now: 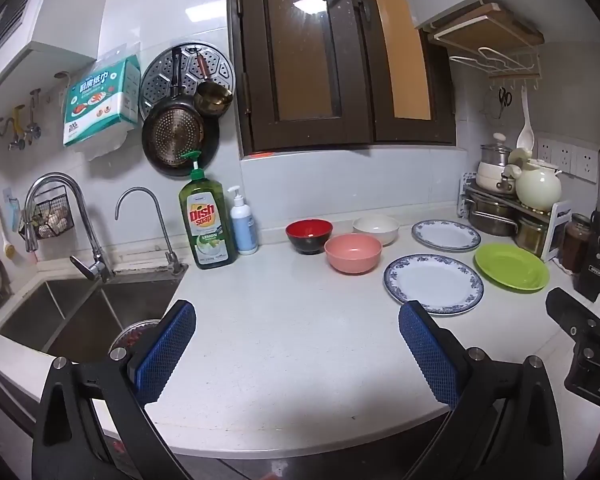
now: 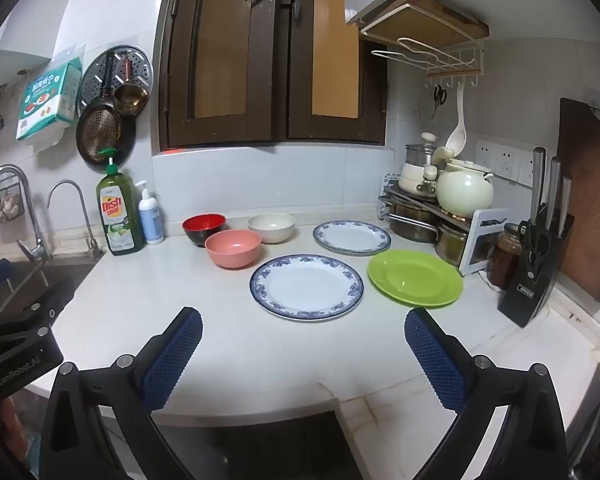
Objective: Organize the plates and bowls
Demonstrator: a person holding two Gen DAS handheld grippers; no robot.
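In the left wrist view, the right tongs (image 1: 580, 344) are being cut off at the three o'clock edge. The far patterned plate (image 2: 352, 237) is hiding whatever lies beneath. Small print on the dish soap bottle (image 1: 207, 224) is staying unreadable.

A green dish soap bottle (image 2: 118, 216) stands on the white surface (image 2: 220, 320) just beside a white pump bottle (image 2: 151, 220) — both near the sink (image 1: 80, 312) and its two faucets. At the far right sits a black knife block (image 2: 534, 276), with a cream pot (image 2: 465, 192) on a rack.
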